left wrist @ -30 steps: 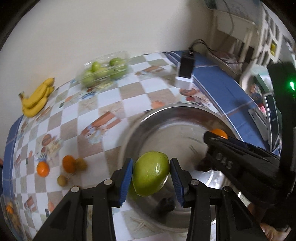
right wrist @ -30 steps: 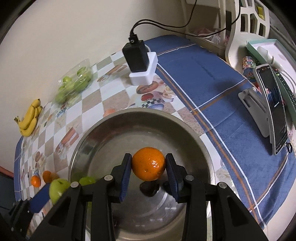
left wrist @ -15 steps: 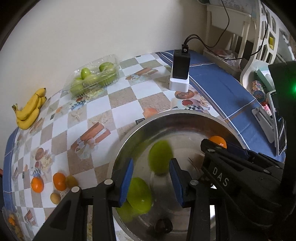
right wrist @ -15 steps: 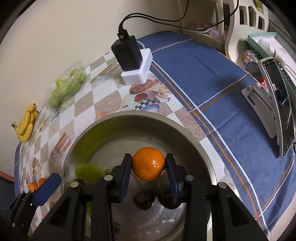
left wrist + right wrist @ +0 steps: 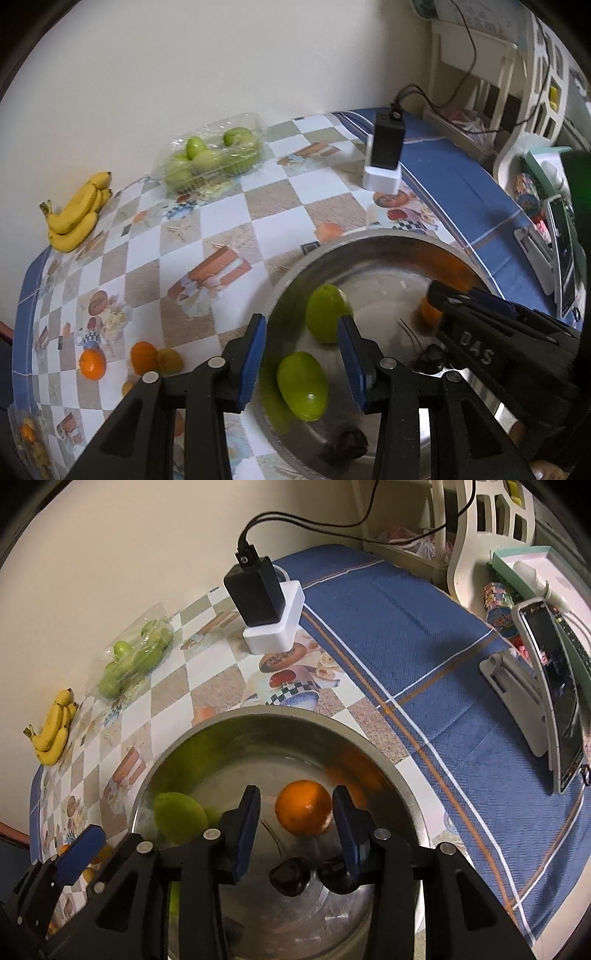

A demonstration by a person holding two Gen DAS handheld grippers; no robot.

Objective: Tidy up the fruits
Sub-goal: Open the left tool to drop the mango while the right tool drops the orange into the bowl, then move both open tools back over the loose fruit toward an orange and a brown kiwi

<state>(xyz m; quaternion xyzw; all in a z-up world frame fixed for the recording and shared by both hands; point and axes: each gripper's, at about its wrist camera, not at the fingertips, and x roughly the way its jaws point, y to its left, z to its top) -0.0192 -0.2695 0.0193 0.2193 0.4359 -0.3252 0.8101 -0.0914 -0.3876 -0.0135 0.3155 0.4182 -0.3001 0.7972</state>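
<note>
A steel bowl [image 5: 388, 236] [image 5: 258, 710] lies under both grippers. My left gripper [image 5: 302, 343] is open with nothing between its blue pads. Below it two green fruits rest in the bowl, one sharp [image 5: 303, 386] by the near wall and one blurred [image 5: 327, 312] further in. In the right wrist view one green fruit [image 5: 179, 821] shows at the bowl's left. My right gripper [image 5: 297, 812] is opening. An orange [image 5: 303, 806] sits between its pads with a gap on each side, low in the bowl. The left wrist view shows only a sliver of that orange [image 5: 430, 312], behind the right gripper's finger.
On the checked tablecloth, bananas [image 5: 75, 218] lie far left and a clear box of green fruits [image 5: 214, 155] stands by the wall. Oranges [image 5: 92, 363] and small fruits lie left of the bowl. A black charger on a white block [image 5: 266, 605] and a phone on a stand [image 5: 554, 701] are on the blue cloth.
The left gripper let go of its green fruit, which dropped into the bowl. The right jaws spread apart from the orange, which now sits lower between them.
</note>
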